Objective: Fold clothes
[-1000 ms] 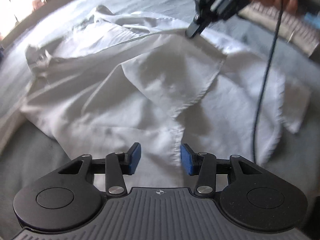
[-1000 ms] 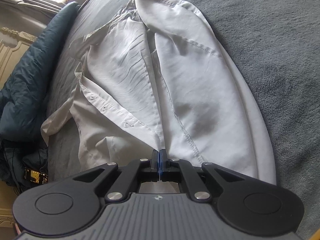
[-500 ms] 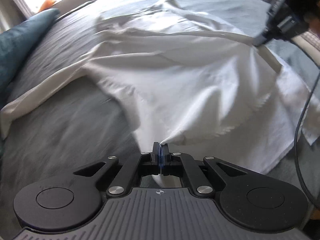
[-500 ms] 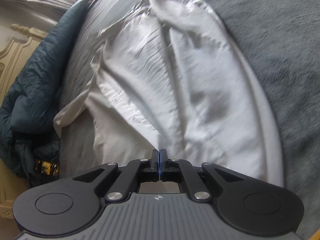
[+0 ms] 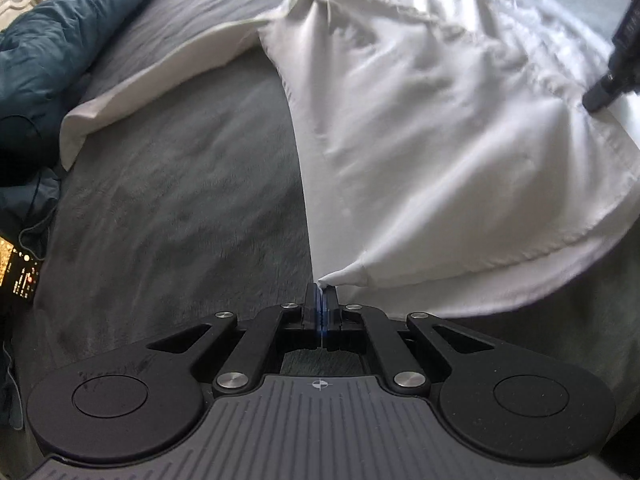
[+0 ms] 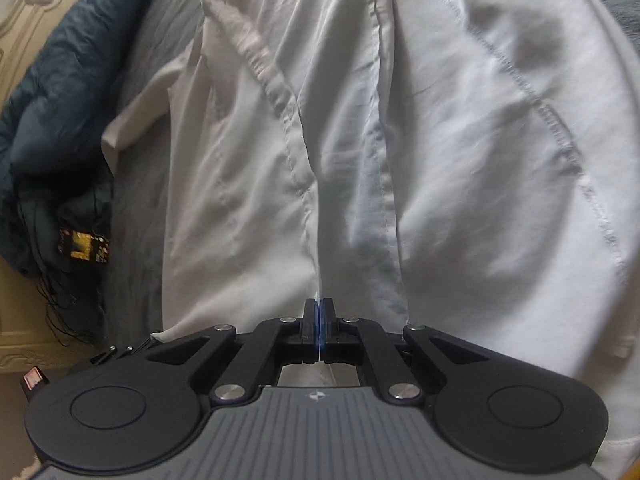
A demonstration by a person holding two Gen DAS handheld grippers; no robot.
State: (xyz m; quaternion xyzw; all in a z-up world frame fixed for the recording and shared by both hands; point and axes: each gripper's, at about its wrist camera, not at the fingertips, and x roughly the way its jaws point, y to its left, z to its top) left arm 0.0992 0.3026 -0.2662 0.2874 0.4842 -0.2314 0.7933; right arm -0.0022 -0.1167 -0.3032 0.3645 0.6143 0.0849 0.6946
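**Both grippers pinch the white shirt on the grey bed**

The white shirt (image 5: 420, 120) lies spread over a grey blanket (image 5: 180, 200) that covers the bed, with one sleeve (image 5: 160, 80) trailing off toward a dark teal quilt (image 5: 44, 52) bunched at the bed's edge.

The left gripper (image 5: 321, 292) has its jaws pressed together on a corner of the shirt's hem — the cloth rises to a small peak right at the blue pads and pulls taut from there. In the same view the right gripper's dark tip shows at the far right edge, resting against the fabric.

The right gripper (image 6: 319, 312) is likewise clamped on the shirt (image 6: 400, 140), its pads closed on a fold near the stitched front edge — long creases run away from the pinch up the garment. Beside the quilt (image 6: 52, 100) a pale carved panel (image 6: 28, 28) of furniture is visible.
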